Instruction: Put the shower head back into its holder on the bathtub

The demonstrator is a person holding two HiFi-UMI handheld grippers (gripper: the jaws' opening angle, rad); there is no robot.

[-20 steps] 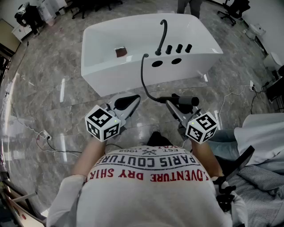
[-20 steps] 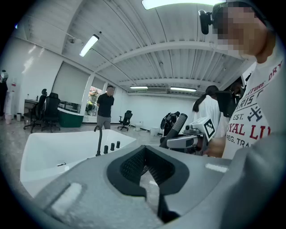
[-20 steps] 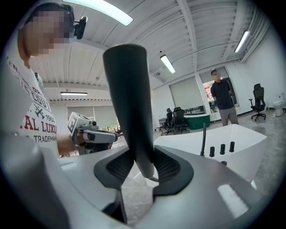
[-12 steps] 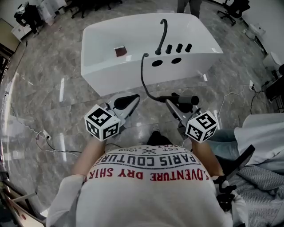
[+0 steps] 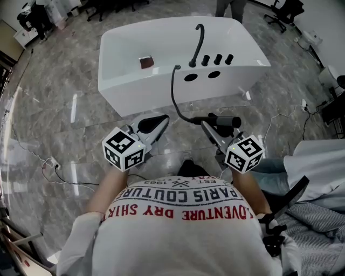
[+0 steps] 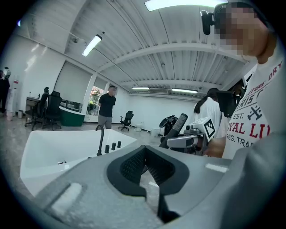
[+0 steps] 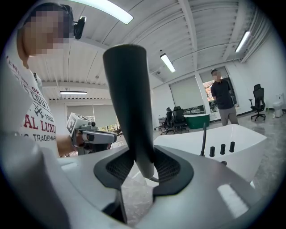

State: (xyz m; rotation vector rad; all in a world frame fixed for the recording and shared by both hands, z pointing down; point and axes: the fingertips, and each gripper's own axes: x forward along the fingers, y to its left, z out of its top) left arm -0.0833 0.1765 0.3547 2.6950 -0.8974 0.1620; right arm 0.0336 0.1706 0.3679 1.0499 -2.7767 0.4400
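The black shower head (image 5: 222,121) lies crosswise in my right gripper (image 5: 208,125), which is shut on its handle; in the right gripper view the shower head (image 7: 129,94) stands up between the pads. Its black hose (image 5: 174,91) loops back to the rim of the white bathtub (image 5: 124,81). Two dark holder holes (image 5: 190,77) sit on that rim below the curved faucet (image 5: 198,40) and the knobs (image 5: 217,58). My left gripper (image 5: 157,123) is shut and holds nothing, level with the right one, short of the tub. In the left gripper view, the shower head (image 6: 177,127) shows at the right.
A small brown object (image 5: 146,63) lies inside the tub. Cables (image 5: 54,164) run over the marble floor at left and right. A person (image 6: 106,107) stands behind the tub, with office chairs (image 5: 280,15) beyond. Another person's clothing (image 5: 318,178) is close at my right.
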